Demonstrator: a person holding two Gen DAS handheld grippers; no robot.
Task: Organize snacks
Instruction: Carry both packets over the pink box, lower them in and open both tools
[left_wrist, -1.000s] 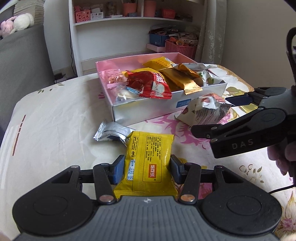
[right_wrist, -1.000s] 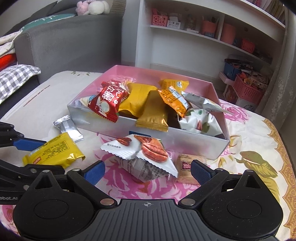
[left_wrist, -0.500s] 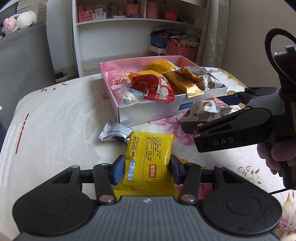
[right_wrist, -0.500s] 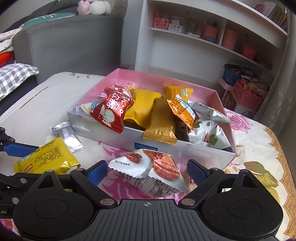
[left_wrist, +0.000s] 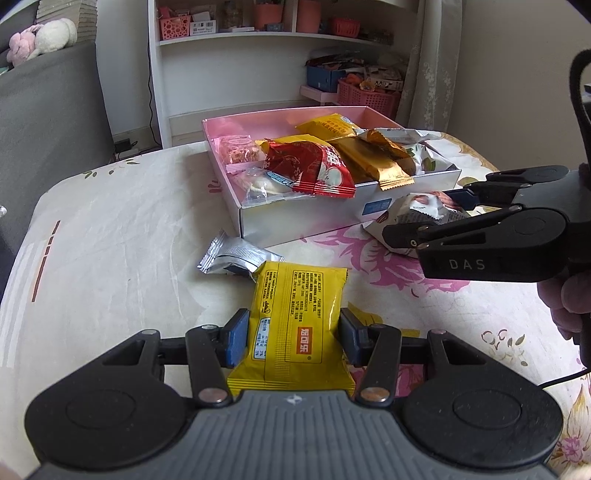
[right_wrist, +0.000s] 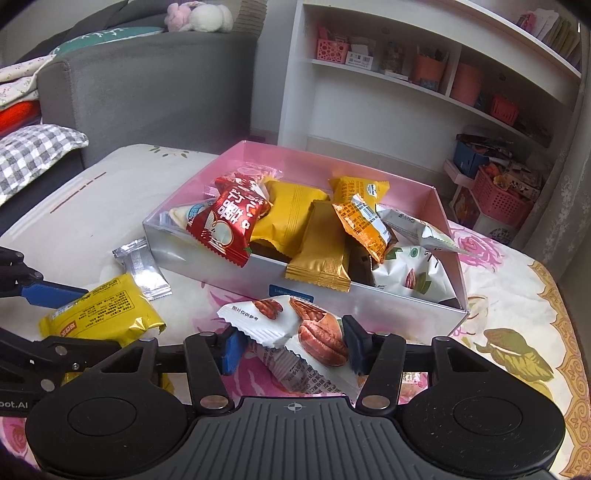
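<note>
Lighting: soft, even daylight, moderately bright, with glare on the gold foil packet (right_wrist: 320, 258) and silver wrapper (left_wrist: 236, 254), a pale sheen on the box front wall (right_wrist: 207, 254), and faint, short shadows under the packets on the tablecloth (left_wrist: 110, 229). Picture quality: strong fisheye bending, the bookshelf (right_wrist: 424, 81) bowed toward 1 o'clock, dark vignette in the corners at 11 and 1 o'clock. Focus: centre sharp, print on the yellow packet (left_wrist: 295, 325) legible; edges and far room slightly soft, without motion blur.
</note>
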